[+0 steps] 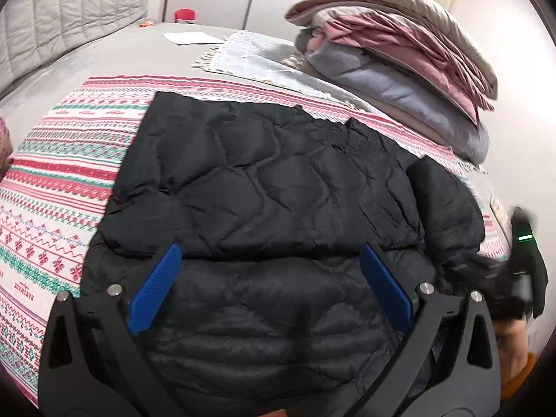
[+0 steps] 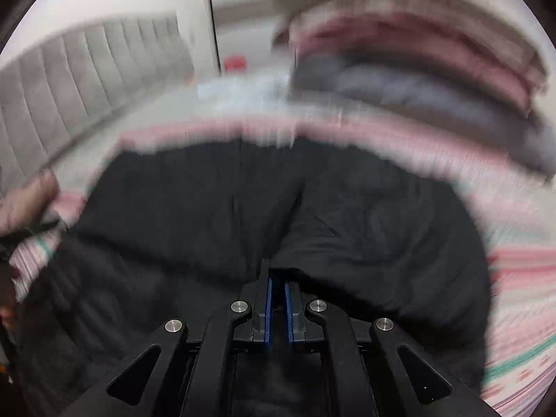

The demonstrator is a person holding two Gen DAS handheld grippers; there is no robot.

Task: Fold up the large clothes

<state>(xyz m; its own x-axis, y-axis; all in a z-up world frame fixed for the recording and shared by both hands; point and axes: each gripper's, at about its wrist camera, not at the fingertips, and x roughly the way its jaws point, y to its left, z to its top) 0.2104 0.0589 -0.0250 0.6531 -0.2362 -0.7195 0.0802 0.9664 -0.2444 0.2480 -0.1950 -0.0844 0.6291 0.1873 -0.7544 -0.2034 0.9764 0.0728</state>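
Observation:
A black quilted jacket [image 1: 264, 180] lies spread on a red, white and green patterned blanket [image 1: 52, 187] on the bed. My left gripper [image 1: 271, 260] is open, its blue pads wide apart just above the jacket's near part, holding nothing. My right gripper [image 2: 277, 278] is shut on a fold of the jacket [image 2: 312, 215] at its near edge; that view is heavily motion-blurred. The right gripper also shows in the left wrist view [image 1: 521, 271] at the jacket's right side.
A stack of folded bedding [image 1: 399, 59] in pink, grey and beige sits at the back right. A pale fringed cloth [image 1: 250, 55] and a white paper [image 1: 189, 37] lie beyond the blanket. A grey padded headboard [image 1: 69, 17] runs along the left.

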